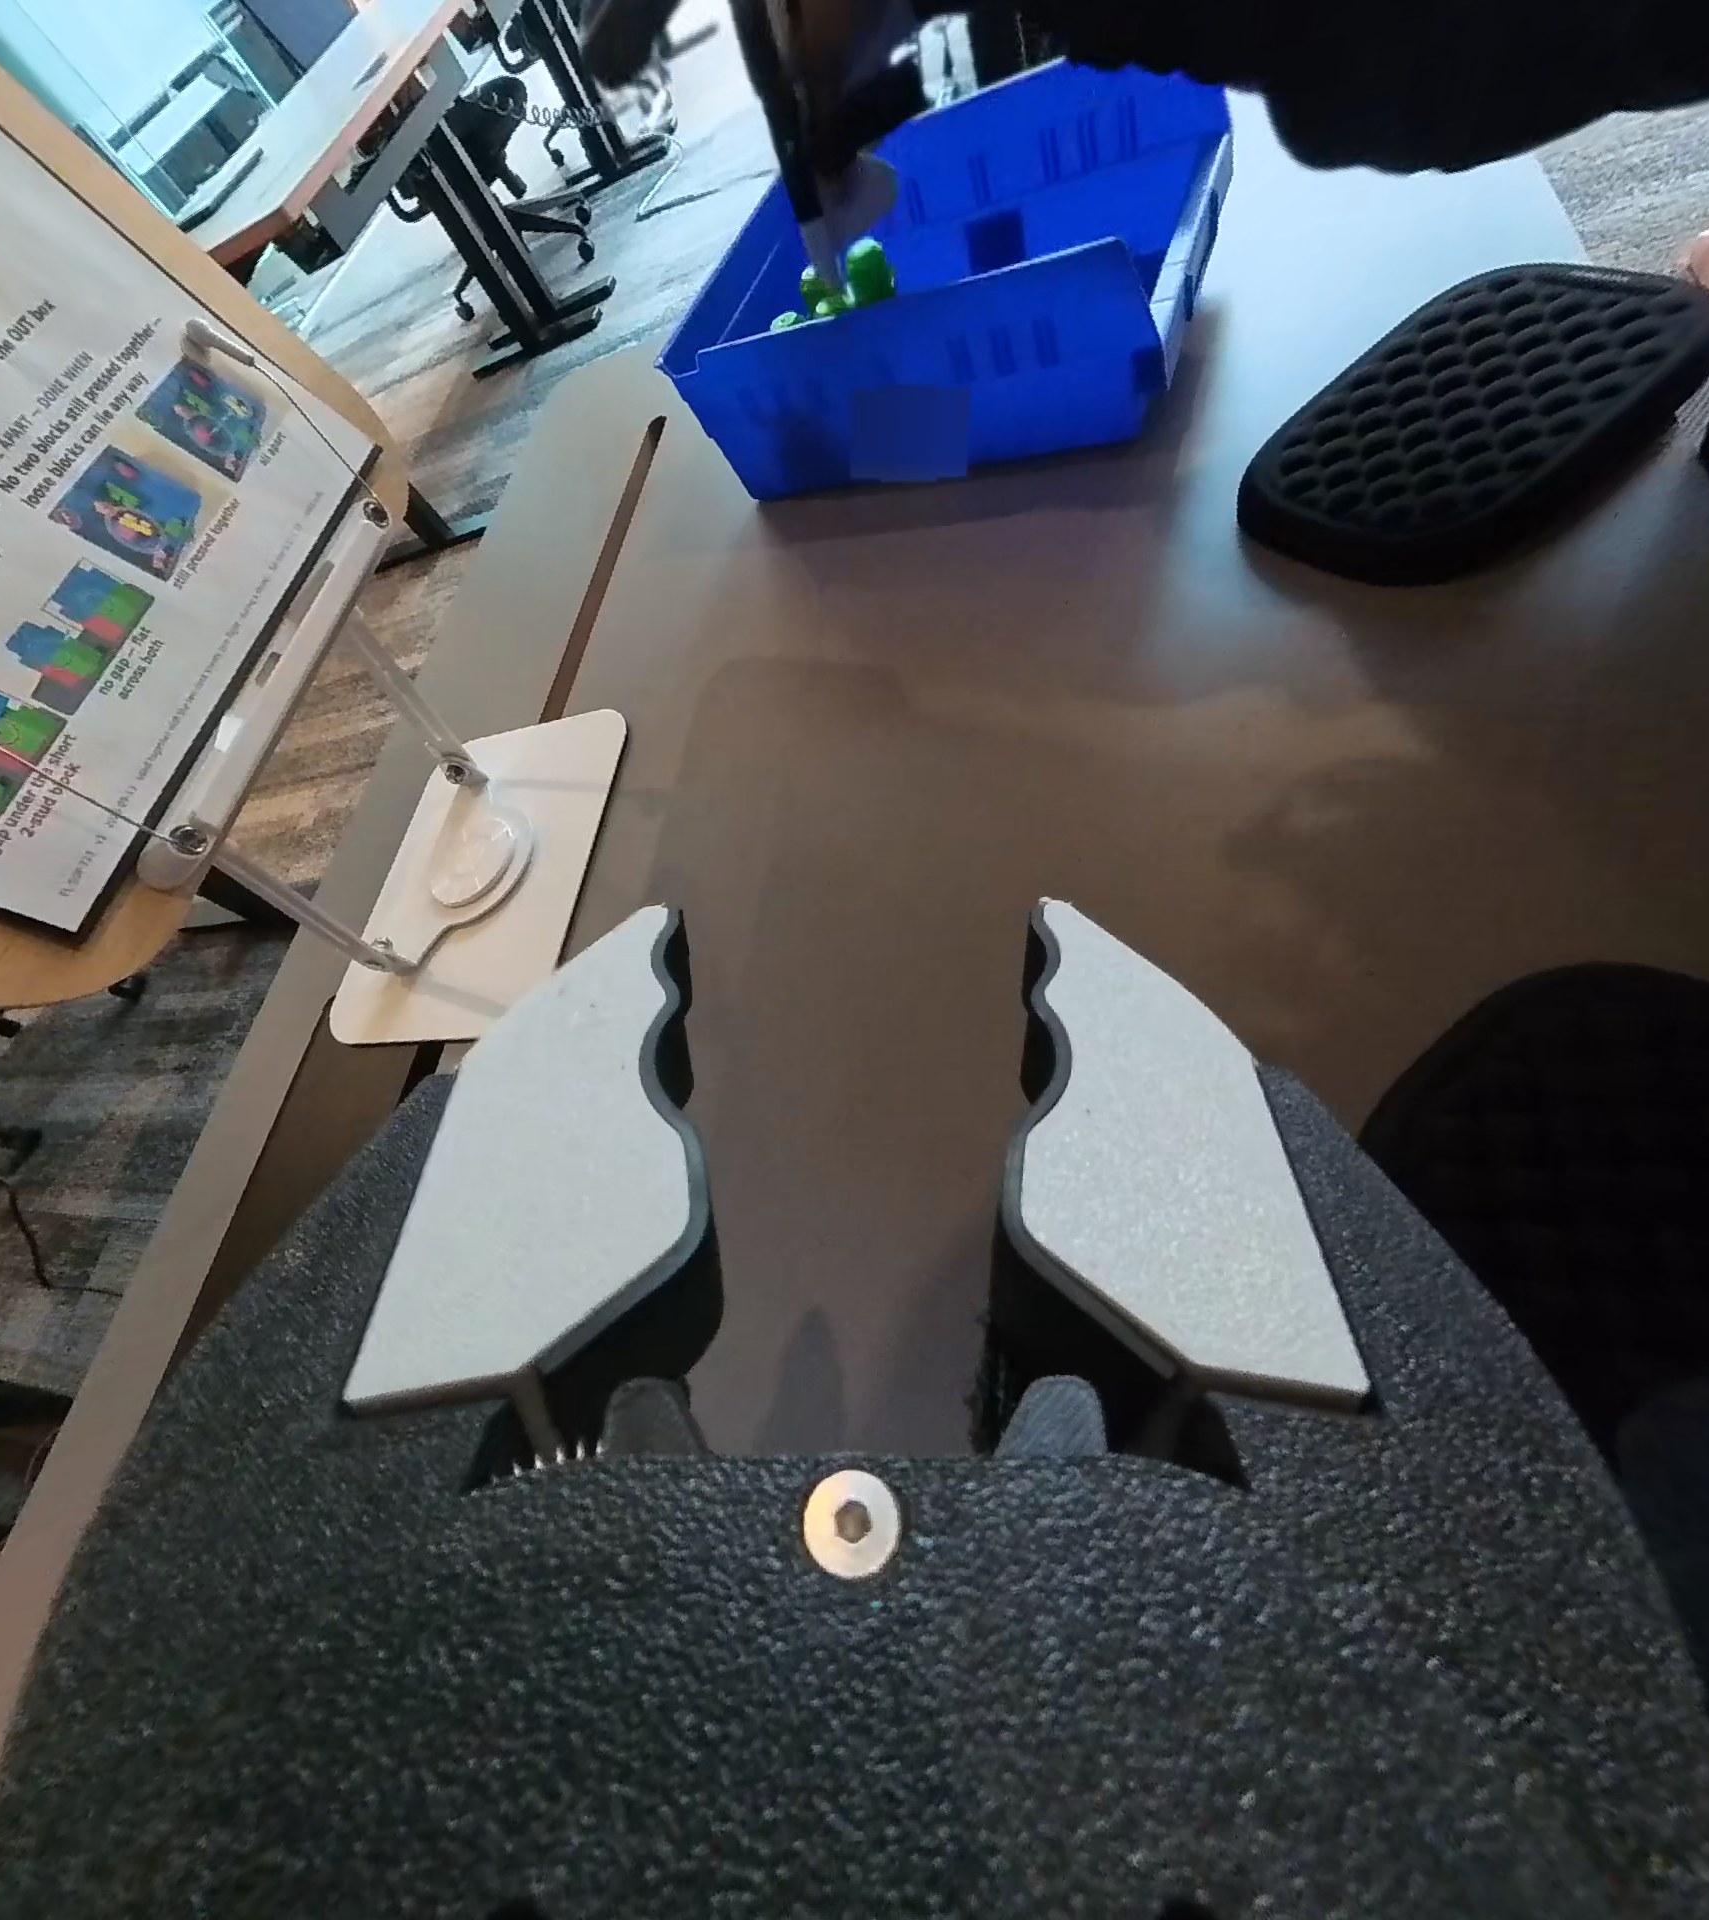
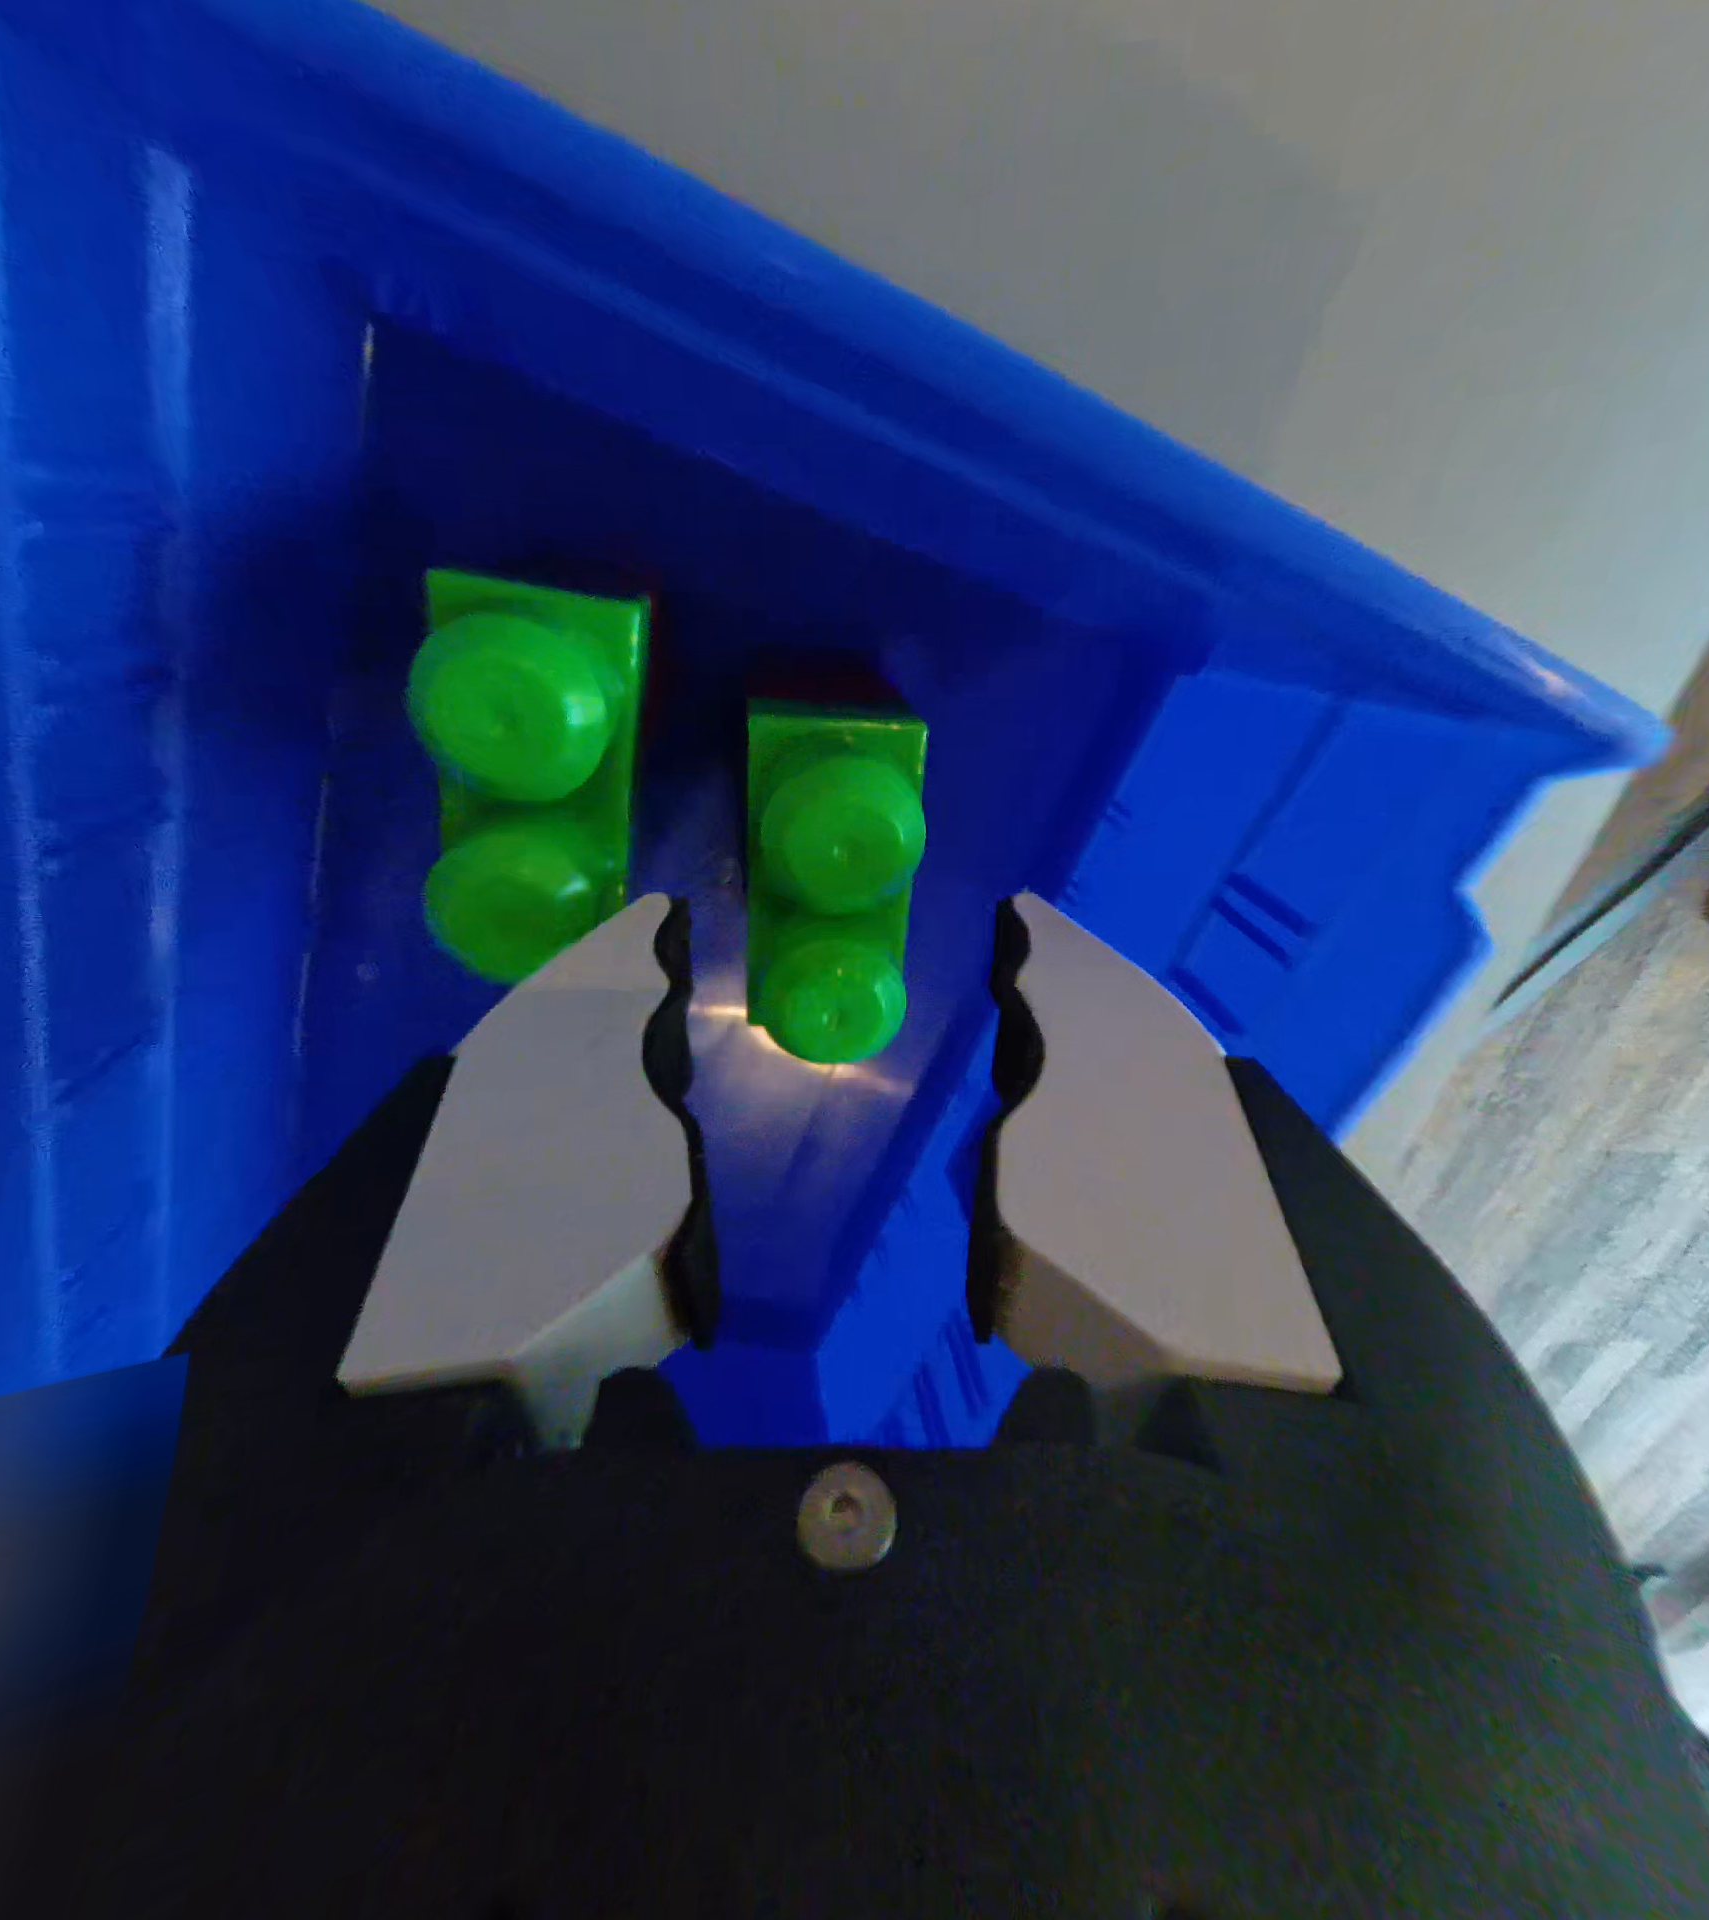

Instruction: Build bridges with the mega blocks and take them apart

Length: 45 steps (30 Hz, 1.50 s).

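Two green two-stud blocks stand in a blue bin (image 2: 154, 520). In the right wrist view the left block (image 2: 517, 769) is beside my left fingertip, and the right block (image 2: 834, 883) lies just ahead of the gap between my fingers. My right gripper (image 2: 839, 914) is open, reaching down into the bin, and holds nothing. In the left wrist view my left gripper (image 1: 855, 914) is open and empty above the dark table (image 1: 933, 675). Far ahead, the bin (image 1: 933, 416) shows the green blocks (image 1: 845, 281) with the other gripper (image 1: 834, 208) among them.
A black honeycomb pad (image 1: 1473, 416) lies right of the bin. A white stand base (image 1: 476, 873) holds an instruction sheet (image 1: 50, 520) at the table's left edge. A black mesh object (image 1: 1608, 1195) sits at the right. Office desks and chairs stand beyond. One gripper's finger ends stand about 60 cm off the other's.
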Motion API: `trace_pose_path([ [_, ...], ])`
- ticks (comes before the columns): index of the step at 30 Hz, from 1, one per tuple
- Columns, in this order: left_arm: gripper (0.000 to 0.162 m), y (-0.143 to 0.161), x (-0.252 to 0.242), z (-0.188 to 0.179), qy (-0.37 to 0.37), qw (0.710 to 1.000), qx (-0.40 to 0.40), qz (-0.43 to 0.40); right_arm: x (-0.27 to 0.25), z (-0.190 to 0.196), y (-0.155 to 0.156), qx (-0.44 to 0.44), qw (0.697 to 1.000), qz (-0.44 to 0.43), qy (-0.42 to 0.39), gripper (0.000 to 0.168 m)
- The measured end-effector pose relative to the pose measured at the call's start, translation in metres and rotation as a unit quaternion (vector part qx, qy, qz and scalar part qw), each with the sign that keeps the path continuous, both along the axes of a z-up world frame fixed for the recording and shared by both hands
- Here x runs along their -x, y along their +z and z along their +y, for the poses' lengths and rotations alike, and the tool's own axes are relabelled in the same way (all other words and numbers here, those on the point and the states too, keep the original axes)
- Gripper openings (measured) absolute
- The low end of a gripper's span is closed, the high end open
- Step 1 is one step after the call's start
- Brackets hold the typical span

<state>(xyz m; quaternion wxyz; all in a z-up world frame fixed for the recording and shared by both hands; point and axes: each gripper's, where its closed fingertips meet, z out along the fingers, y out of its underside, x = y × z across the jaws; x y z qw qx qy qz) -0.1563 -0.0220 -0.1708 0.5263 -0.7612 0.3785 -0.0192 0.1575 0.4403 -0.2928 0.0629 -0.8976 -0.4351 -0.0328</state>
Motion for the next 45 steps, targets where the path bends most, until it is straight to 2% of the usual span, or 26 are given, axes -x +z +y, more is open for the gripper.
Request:
trace_pose_path([
  [4,0.062,0.003,0.001,0.0,0.003,1.0,-0.01,-0.003,0.007,-0.007,0.038,-0.066,0.997,0.031,0.024,0.067],
  [7,0.062,0.009,0.005,0.002,0.017,1.0,-0.025,-0.008,0.03,-0.023,0.081,-0.139,0.983,0.102,0.058,0.076],
  [9,0.062,0.014,0.01,0.005,0.031,0.999,-0.04,-0.013,0.054,-0.043,0.113,-0.186,0.964,0.164,0.096,0.077],
  [12,0.06,0.027,0.017,0.011,0.058,0.995,-0.07,-0.029,0.099,-0.093,0.162,-0.233,0.912,0.285,0.179,0.076],
  [15,0.06,0.041,0.026,0.017,0.091,0.99,-0.094,-0.06,0.138,-0.155,0.206,-0.246,0.844,0.405,0.25,0.074],
  [20,0.06,0.06,0.037,0.021,0.131,0.979,-0.127,-0.094,0.173,-0.242,0.251,-0.252,0.745,0.517,0.338,0.074],
  [23,0.061,0.069,0.044,0.022,0.156,0.971,-0.143,-0.113,0.183,-0.275,0.259,-0.25,0.706,0.555,0.362,0.073],
  [28,0.059,0.08,0.063,0.019,0.211,0.954,-0.155,-0.144,0.191,-0.288,0.249,-0.271,0.679,0.556,0.396,0.073],
  [32,0.053,0.071,0.088,0.004,0.283,0.938,-0.112,-0.166,0.193,-0.286,0.239,-0.253,0.683,0.556,0.401,0.073],
  [35,0.05,0.057,0.117,-0.018,0.364,0.915,-0.079,-0.157,0.193,-0.275,0.236,-0.266,0.691,0.546,0.393,0.073],
  [38,0.052,0.041,0.147,-0.056,0.459,0.878,-0.042,-0.133,0.192,-0.272,0.233,-0.263,0.695,0.54,0.396,0.073],
  [45,0.053,-0.011,0.201,-0.153,0.643,0.746,0.101,-0.142,0.186,-0.265,0.235,-0.266,0.691,0.545,0.394,0.073],
])
